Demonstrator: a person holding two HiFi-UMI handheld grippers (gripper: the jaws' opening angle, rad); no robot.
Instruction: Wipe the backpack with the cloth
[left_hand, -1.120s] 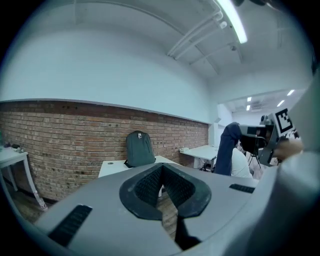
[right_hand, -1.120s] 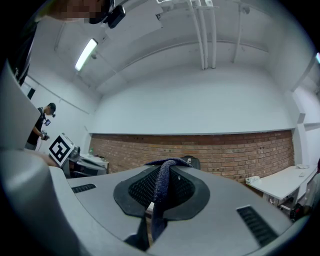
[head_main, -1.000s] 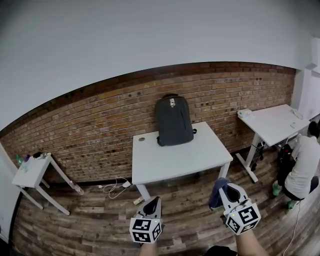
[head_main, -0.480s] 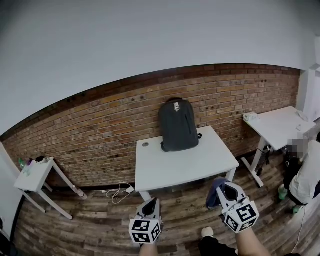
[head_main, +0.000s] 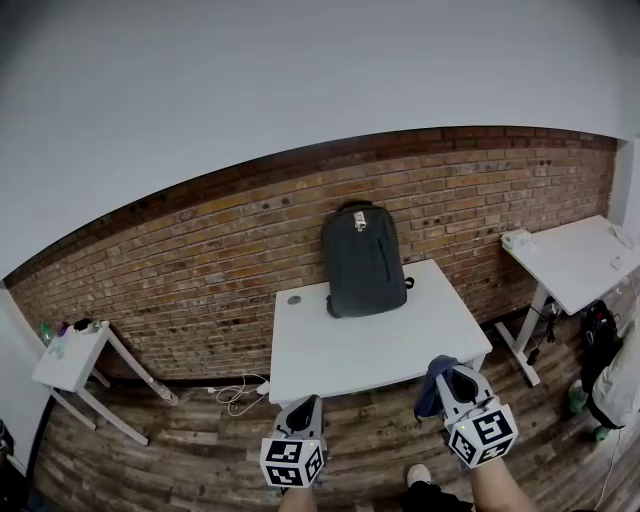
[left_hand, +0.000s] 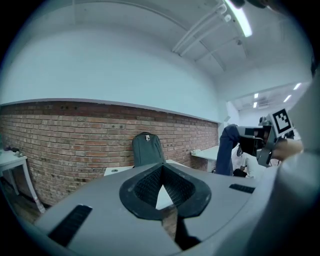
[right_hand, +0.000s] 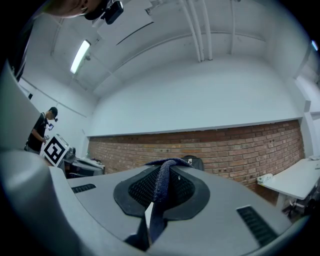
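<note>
Where the plain white wall (head_main: 300, 80) ends, a red brick wall (head_main: 200, 250) runs the full width of the room down to a floor (head_main: 170, 450) of dark, weathered wooden planks.

Tables, white tops on white legs, all set against the brick:
- Middle table (head_main: 370, 345), the largest; its top is bare apart from the items listed below.
- Right table (head_main: 580, 260), partly cut off by the picture edge, with a pale object at its near-left corner.
- Left table (head_main: 70, 355), the smallest, carrying a few small items too tiny to identify.

Backpack (head_main: 364, 260): dark grey, upright at the back edge of the middle table, leaning on the brick.

Person in a light top (head_main: 625, 370): at the far right edge, low down, mostly out of frame.

Right gripper (head_main: 450, 375): held low over the floor, in front of the middle table's right corner, well apart from the backpack. Its jaws are clamped on the cloth (head_main: 432, 385), dark blue, which is draped over the jaw tips and hangs down.

Left gripper (head_main: 303, 408): held low, in front of the same table's left half. Its jaws are closed together with nothing between them.

White cables (head_main: 240, 390): loose on the floor under the middle table's left end.

Small round disc (head_main: 293, 299): at the table's back-left corner, possibly a cable port.
</note>
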